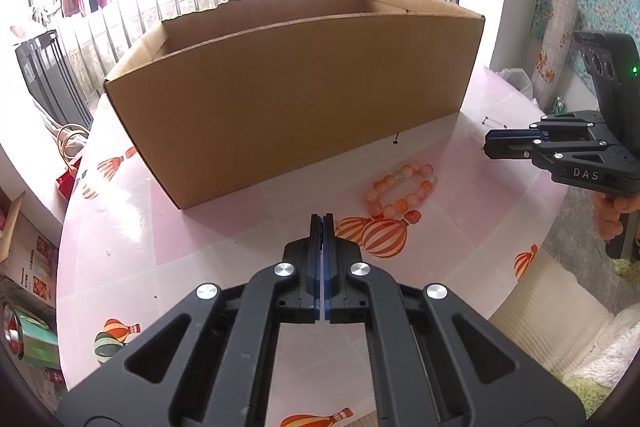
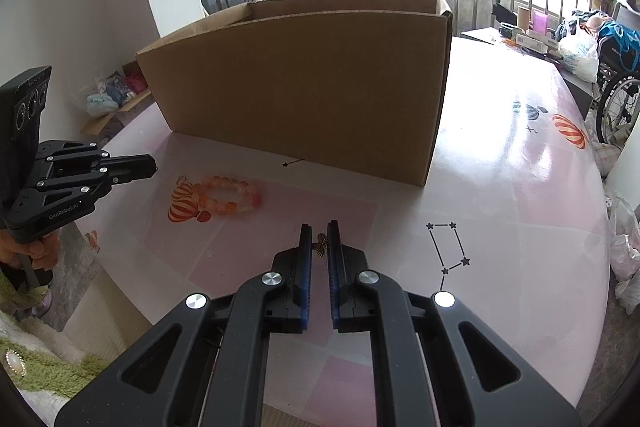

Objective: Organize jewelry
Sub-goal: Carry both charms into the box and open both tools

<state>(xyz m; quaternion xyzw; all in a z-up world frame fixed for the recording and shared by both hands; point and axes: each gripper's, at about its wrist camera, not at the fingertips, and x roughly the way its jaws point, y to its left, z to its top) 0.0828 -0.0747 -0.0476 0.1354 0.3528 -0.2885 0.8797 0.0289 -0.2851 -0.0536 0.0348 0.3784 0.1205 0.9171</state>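
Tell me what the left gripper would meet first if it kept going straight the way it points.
Probably the tabletop just ahead of the left gripper, short of the cardboard box; the bead bracelet lies off to its right. Depth is unclear.

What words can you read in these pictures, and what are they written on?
"DAS": white letters on the side of the right gripper.
"GenRobot.AI": small white letters on the side of the left gripper.
Printing on the boxes beside the table: too small and blurred to read.
The cardboard box shows no words.

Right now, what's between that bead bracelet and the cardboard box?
Only bare tablecloth with a tiny printed star mark lies between the bead bracelet and cardboard box, seen in both views.
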